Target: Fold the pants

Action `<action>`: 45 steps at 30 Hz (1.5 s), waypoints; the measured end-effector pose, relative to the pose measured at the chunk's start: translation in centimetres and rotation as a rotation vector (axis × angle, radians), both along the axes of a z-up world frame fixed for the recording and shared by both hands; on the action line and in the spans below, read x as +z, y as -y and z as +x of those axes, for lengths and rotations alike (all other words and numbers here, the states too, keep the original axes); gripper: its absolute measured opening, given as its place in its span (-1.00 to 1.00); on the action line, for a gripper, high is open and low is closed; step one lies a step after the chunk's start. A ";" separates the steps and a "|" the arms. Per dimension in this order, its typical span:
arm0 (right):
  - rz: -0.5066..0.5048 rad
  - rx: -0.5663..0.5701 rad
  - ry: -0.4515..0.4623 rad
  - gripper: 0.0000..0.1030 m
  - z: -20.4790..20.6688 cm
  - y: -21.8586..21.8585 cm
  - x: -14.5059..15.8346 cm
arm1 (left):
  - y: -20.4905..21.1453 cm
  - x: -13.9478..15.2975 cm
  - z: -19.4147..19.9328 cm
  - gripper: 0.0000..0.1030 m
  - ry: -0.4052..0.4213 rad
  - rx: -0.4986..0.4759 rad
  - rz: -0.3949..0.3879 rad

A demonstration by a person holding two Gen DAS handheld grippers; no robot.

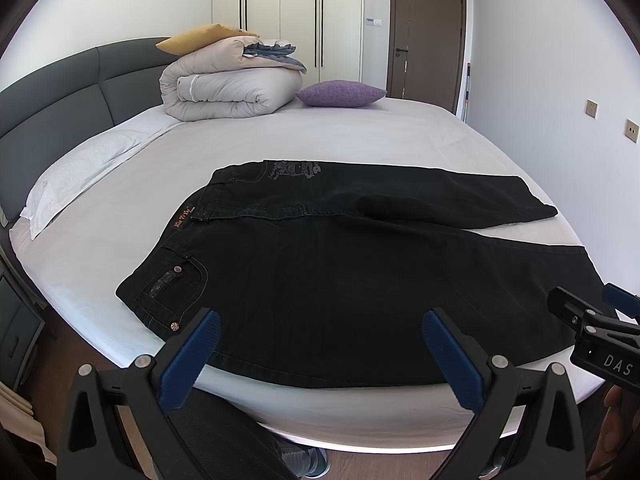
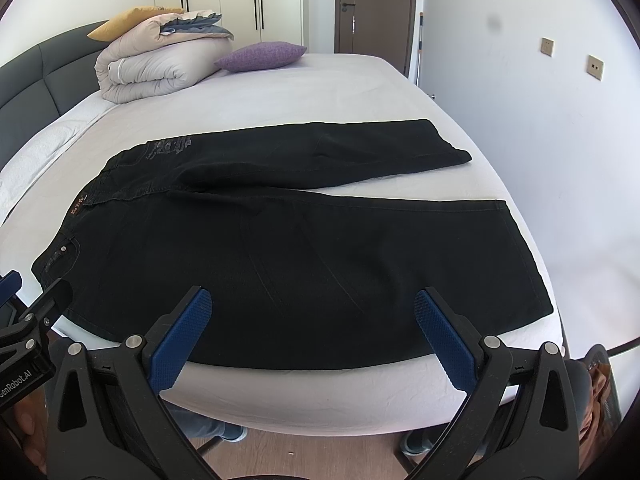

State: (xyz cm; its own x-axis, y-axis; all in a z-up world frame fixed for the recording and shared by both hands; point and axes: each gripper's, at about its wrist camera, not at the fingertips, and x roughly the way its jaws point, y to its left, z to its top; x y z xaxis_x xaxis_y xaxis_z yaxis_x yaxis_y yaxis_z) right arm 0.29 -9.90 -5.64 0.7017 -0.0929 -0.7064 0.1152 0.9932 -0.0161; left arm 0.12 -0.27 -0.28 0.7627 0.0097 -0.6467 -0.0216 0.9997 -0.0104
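Black jeans (image 1: 340,280) lie spread flat on the white bed (image 1: 320,136), waistband to the left, both legs running right and slightly apart. They also show in the right wrist view (image 2: 304,256). My left gripper (image 1: 320,336) is open and empty, hovering over the near edge of the near leg, close to the hip pocket. My right gripper (image 2: 312,316) is open and empty over the same leg's near edge, further toward the hem. The right gripper shows at the right edge of the left wrist view (image 1: 592,320), and the left gripper shows at the left edge of the right wrist view (image 2: 24,304).
A rolled duvet (image 1: 228,84) with a yellow pillow (image 1: 200,36) and a purple cushion (image 1: 340,94) sit at the far end. A white pillow (image 1: 84,168) lies by the grey headboard (image 1: 60,100). A wall (image 2: 540,120) runs along the right. Wood floor (image 2: 320,452) lies below.
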 end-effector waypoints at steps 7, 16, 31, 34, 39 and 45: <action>0.000 0.000 -0.003 1.00 -0.1 -0.2 -0.9 | 0.0 0.0 0.0 1.00 0.000 0.001 0.000; -0.001 0.001 -0.005 1.00 -0.1 -0.3 -0.9 | 0.0 0.0 0.0 1.00 -0.002 0.000 0.000; 0.000 0.001 -0.007 1.00 -0.2 -0.4 -1.3 | -0.2 -0.7 0.0 1.00 -0.006 0.001 0.001; 0.000 0.002 -0.009 1.00 -0.2 -0.5 -1.4 | -0.2 -1.0 0.1 1.00 -0.009 0.005 0.003; 0.003 0.003 -0.013 1.00 -0.2 -0.7 -2.0 | 0.0 -1.5 -0.4 1.00 -0.018 0.026 0.037; 0.035 0.022 -0.060 1.00 1.0 -0.4 -3.4 | 0.6 -2.7 -0.4 1.00 -0.056 -0.035 0.043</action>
State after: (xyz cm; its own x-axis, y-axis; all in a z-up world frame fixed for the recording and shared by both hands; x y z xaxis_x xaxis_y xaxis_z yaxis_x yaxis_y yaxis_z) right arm 1.29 -9.55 -9.00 0.6599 -0.0522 -0.7495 0.0930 0.9956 0.0125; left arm -0.28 -0.82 -2.99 0.7258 0.0127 -0.6877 0.0139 0.9994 0.0331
